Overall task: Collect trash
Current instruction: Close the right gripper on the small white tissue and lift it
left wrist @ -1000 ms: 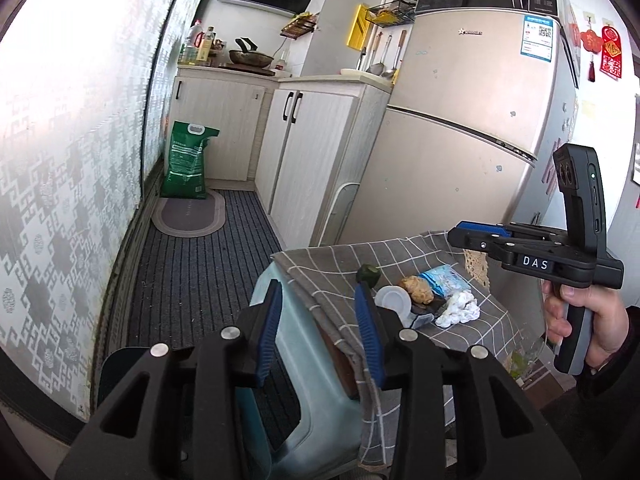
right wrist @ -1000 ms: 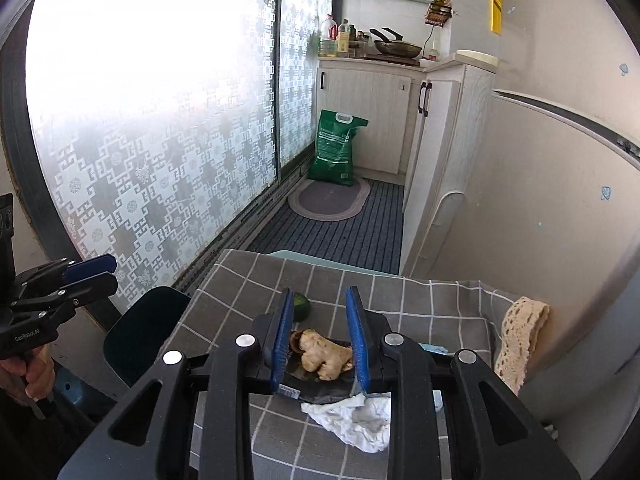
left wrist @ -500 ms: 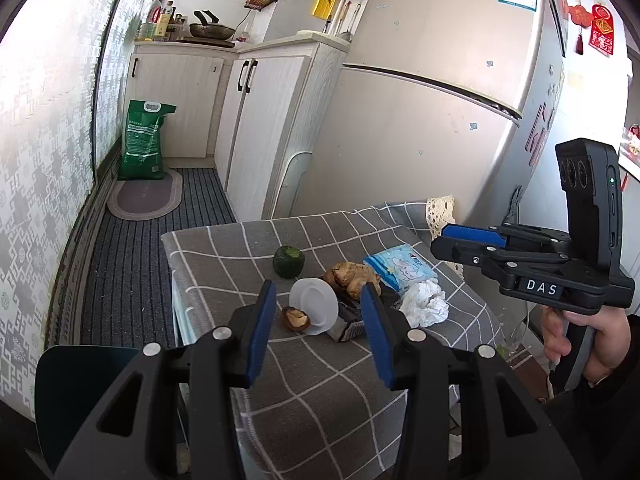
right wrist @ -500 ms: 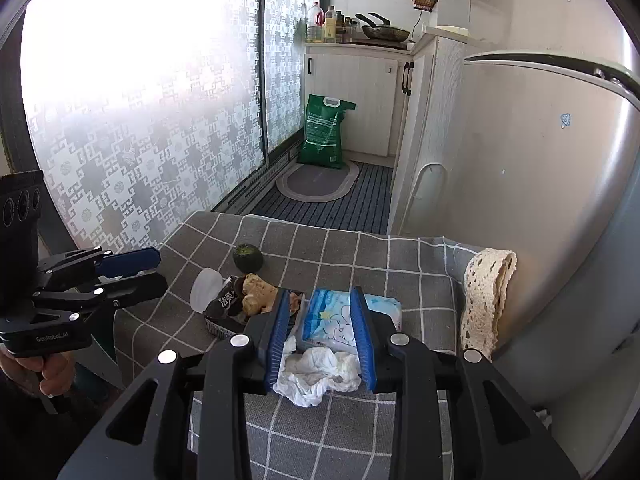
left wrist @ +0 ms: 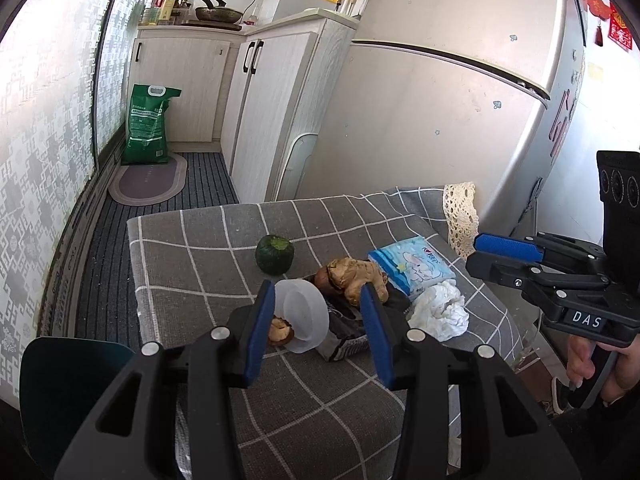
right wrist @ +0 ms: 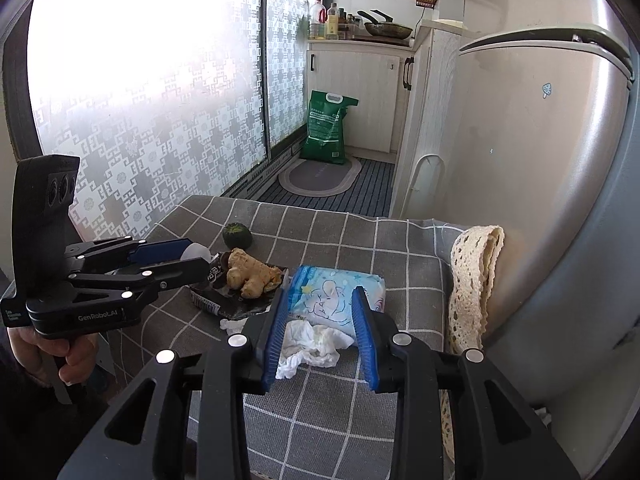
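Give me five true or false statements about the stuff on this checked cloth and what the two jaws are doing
1. The crumpled white tissue lies between the right gripper jaws. True.
2. The ginger root sits on a dark wrapper. True.
3. The left gripper holds the green squash. False: its jaws are empty and the squash lies apart, further back.
4. The blue tissue pack stands upright. False: it lies flat.
5. A white lid lies near the left gripper. True.
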A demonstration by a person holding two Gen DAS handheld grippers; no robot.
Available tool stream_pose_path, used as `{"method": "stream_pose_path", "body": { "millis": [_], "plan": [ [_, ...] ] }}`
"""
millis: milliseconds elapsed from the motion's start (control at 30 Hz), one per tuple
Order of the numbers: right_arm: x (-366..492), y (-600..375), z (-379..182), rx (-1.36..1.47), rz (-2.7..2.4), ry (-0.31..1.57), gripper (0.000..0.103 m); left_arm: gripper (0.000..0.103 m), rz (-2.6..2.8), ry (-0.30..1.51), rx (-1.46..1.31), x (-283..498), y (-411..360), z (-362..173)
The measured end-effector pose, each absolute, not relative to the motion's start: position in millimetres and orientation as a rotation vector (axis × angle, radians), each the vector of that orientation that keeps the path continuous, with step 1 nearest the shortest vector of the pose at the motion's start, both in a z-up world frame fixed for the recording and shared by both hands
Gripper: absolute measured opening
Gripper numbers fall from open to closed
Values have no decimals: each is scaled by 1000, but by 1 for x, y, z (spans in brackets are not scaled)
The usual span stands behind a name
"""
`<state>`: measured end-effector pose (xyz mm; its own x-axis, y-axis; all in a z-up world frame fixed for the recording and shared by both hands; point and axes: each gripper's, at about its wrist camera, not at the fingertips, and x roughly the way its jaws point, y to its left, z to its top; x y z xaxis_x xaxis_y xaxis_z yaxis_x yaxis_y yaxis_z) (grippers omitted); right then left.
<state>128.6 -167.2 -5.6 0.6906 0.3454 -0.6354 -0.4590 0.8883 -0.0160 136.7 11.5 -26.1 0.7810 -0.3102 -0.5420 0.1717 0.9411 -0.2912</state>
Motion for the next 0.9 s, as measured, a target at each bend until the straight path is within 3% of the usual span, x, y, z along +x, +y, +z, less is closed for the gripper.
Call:
{"method": "stream_pose_path", "body": {
  "millis": [300, 400, 500, 667, 733, 800, 900],
  "plan": [
    [133, -184, -15, -121, 482, 722, 35, 24, -230, 651, -233, 142, 10, -31],
    [135, -185, -22, -55, 538, 765, 41, 22, -227, 650, -233, 142, 10, -31],
    [140, -188, -31, -29, 516, 819, 41, 16, -225, 649, -234, 143, 11, -31],
    [144, -187, -44, 8, 538, 863, 41, 15, -225, 650, -234, 142, 11, -31],
    [143, -181, -46, -12, 542, 868, 25, 14, -226, 649, -236, 142, 11, -31],
    [140, -175, -45, -40, 540, 859, 16, 14, -230, 647, -247, 142, 12, -31],
    [137, -172, -39, -74, 532, 831, 11, 13, -233, 646, -267, 142, 15, -31]
  ]
}}
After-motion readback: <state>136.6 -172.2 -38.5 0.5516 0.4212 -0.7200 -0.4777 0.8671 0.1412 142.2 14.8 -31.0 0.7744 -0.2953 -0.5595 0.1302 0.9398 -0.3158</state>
